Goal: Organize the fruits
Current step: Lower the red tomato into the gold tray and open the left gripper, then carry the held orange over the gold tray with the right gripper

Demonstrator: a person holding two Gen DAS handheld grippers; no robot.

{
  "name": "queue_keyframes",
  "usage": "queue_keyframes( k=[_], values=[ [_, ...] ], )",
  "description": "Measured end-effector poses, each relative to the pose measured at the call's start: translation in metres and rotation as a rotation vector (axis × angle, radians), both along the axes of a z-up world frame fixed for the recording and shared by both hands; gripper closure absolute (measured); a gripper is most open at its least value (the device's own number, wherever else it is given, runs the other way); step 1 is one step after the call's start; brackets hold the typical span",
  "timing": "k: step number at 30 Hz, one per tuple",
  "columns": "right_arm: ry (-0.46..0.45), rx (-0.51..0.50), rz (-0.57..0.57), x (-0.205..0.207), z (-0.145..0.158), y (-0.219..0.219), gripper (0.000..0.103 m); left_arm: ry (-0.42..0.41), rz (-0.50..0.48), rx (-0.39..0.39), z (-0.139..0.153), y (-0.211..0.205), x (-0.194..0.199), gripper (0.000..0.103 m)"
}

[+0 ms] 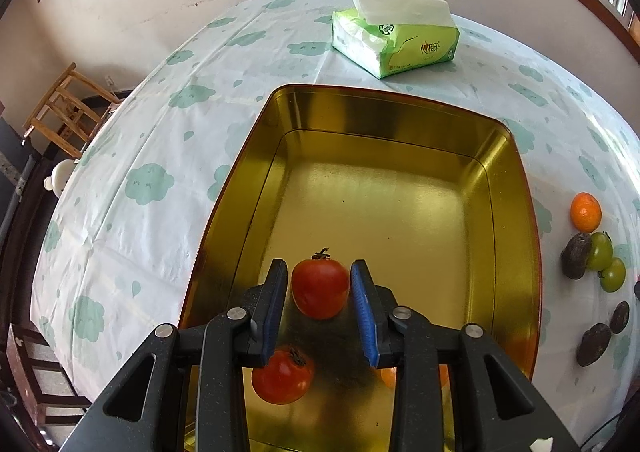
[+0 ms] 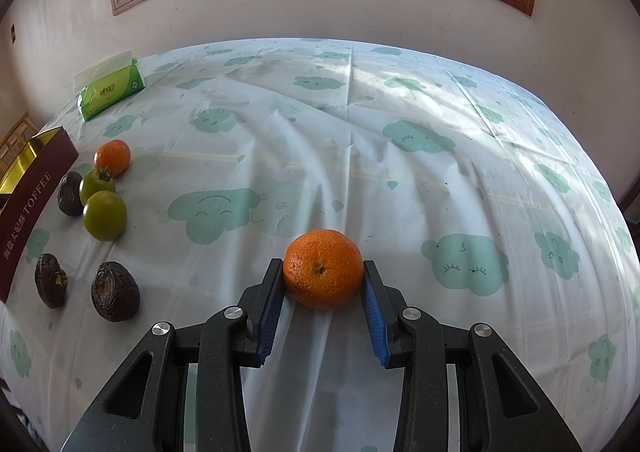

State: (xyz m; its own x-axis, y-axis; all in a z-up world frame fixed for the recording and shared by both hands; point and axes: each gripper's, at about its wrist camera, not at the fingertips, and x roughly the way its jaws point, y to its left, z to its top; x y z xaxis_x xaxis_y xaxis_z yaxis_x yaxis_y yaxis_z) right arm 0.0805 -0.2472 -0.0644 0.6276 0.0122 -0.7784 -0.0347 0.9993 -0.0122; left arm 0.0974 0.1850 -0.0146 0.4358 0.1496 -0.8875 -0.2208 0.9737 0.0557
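Now 1 glossy red tomato [image 1: 320, 288] sits stem-up in gold tin [image 1: 500, 179].

The left gripper [image 1: 319, 284] points steeply down. Its two black arms reach forward, and each one ends in a blue pad. A red tomato [image 1: 320, 288] sits between the pads. The pad on one side looks like it touches the tomato, and a thin gap shows on the other side.

The right gripper [image 2: 323, 280] also tilts down. Its blue pads press on both sides of an orange [image 2: 323, 268], so the orange is squeezed tight right at the tips.
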Motion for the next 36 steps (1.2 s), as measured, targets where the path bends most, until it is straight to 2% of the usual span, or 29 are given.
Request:
queue_keyframes(
  k=[6,14,36],
  values=[
    [0.000,0.001,-0.001,0.000,0.000,0.000,0.064,-0.041,0.001,-0.023,0.014,-0.002,-0.011,0.065],
    [0.000,0.001,-0.002,0.000,0.000,0.000,0.064,-0.103,-0.029,-0.010,0.028,-0.014,-0.036,0.052],
    [0.001,-0.001,-0.004,0.001,0.000,0.001,0.064,-0.150,-0.011,0.004,0.034,-0.020,-0.080,0.035]
  ],
)
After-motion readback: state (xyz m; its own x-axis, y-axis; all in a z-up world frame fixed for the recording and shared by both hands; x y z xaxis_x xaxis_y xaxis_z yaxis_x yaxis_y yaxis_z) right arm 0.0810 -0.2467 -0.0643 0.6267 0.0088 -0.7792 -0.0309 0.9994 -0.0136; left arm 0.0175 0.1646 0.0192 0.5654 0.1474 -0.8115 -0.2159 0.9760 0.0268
